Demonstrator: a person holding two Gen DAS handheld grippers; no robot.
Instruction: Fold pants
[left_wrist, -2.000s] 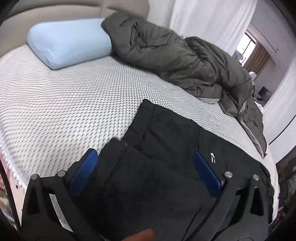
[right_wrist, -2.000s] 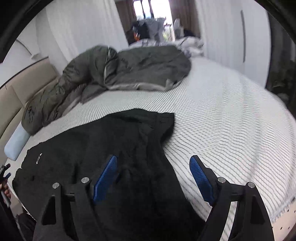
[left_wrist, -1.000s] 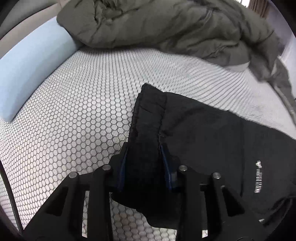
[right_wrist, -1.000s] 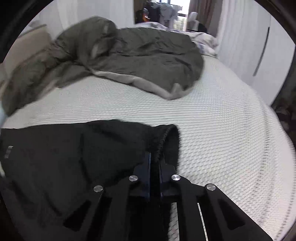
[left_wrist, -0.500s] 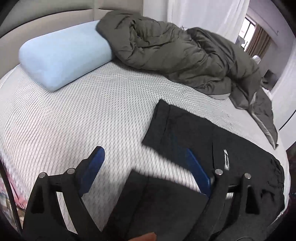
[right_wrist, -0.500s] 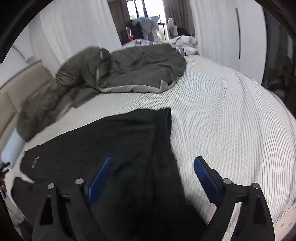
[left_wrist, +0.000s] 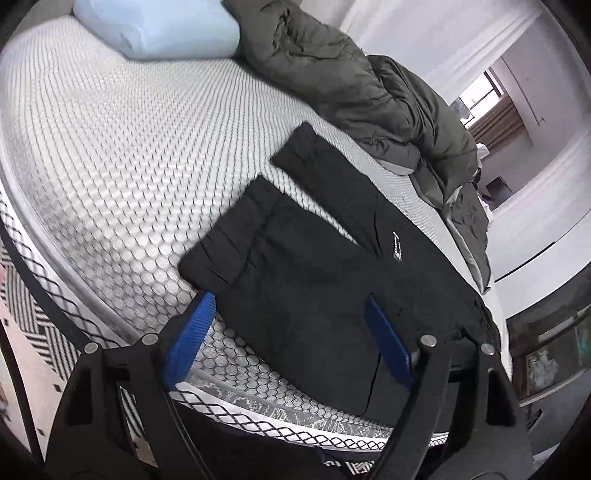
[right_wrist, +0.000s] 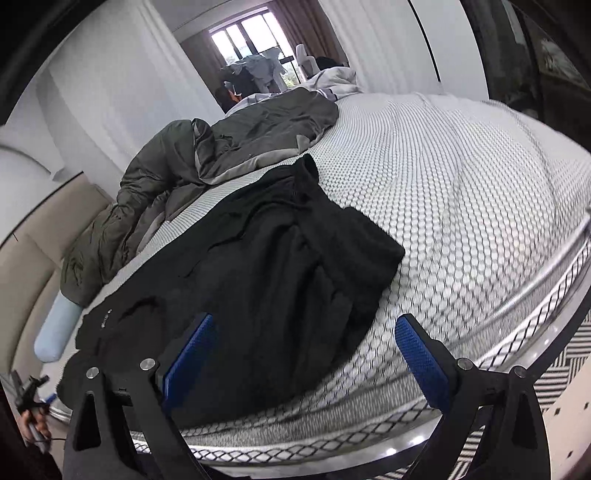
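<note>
**Black pants flat near bed edge, both grippers clear**

Where the bed (left_wrist: 110, 155) carries the work, its honeycomb-patterned cover lies bare over a wide stretch on the left in the left wrist view and on the right in the right wrist view (right_wrist: 480, 192). The near edge of the mattress curves just under both tools, with a black mesh border along it.

A dark olive quilt (left_wrist: 369, 92) is heaped along the far side of the bed, its grey lining edge lying close to the far leg of the garment; in the right wrist view the quilt (right_wrist: 221, 147) runs from the headboard side toward the window. A pale blue pillow (left_wrist: 159, 29) sits at the head end, well apart from the garment.

The black pants (left_wrist: 314, 266) lie spread on the cover near the front edge, two cuffed ends pointing toward the pillow side, a small white logo on the upper layer. In the right wrist view the pants (right_wrist: 266, 266) show loose wrinkles and a folded-over end toward the open cover.

The left hand-held gripper (left_wrist: 288, 339) hangs above the near part of the pants, blue pads spread apart, gripping nothing. The right hand-held gripper (right_wrist: 306, 354) is likewise spread wide over the pants' edge, gripping nothing.
</note>
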